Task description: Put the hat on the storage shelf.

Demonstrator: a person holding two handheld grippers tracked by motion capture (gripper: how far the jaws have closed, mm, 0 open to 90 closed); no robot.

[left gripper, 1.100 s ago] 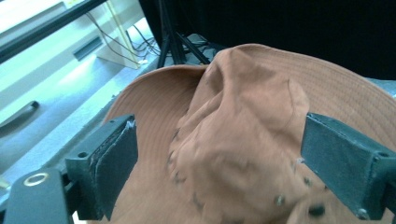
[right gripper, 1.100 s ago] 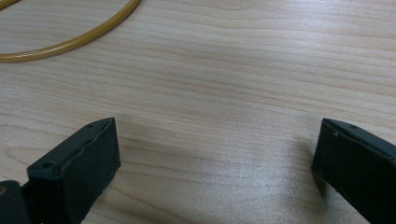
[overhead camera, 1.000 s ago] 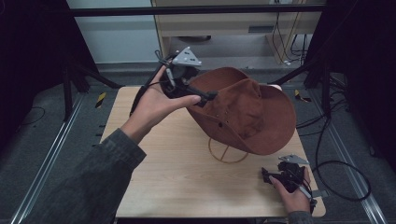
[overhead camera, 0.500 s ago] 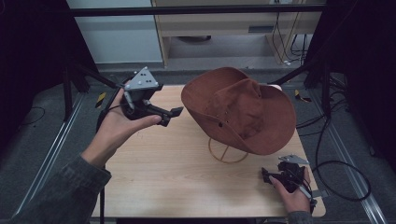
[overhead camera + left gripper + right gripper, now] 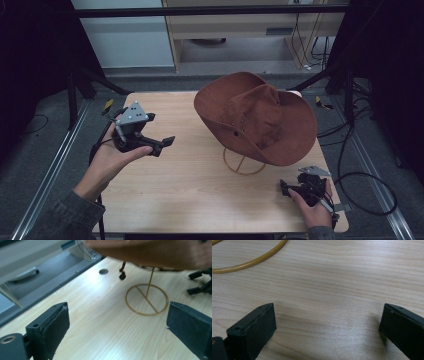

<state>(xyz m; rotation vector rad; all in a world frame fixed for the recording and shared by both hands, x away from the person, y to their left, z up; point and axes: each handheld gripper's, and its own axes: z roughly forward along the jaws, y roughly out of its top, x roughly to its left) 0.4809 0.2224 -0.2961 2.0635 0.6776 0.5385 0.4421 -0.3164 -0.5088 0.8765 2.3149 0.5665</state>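
Left claw (image 5: pixel 161 144) wide open, empty, well apart from hat (image 5: pixel 255 117)

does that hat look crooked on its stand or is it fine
The hat sits askew on the stand: it tips toward the near right, with its brim hanging low on that side, well off-centre over the ring base.

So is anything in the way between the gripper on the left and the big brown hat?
Nothing visible. Between the open left gripper and the brown hat on its wire stand lies bare table.
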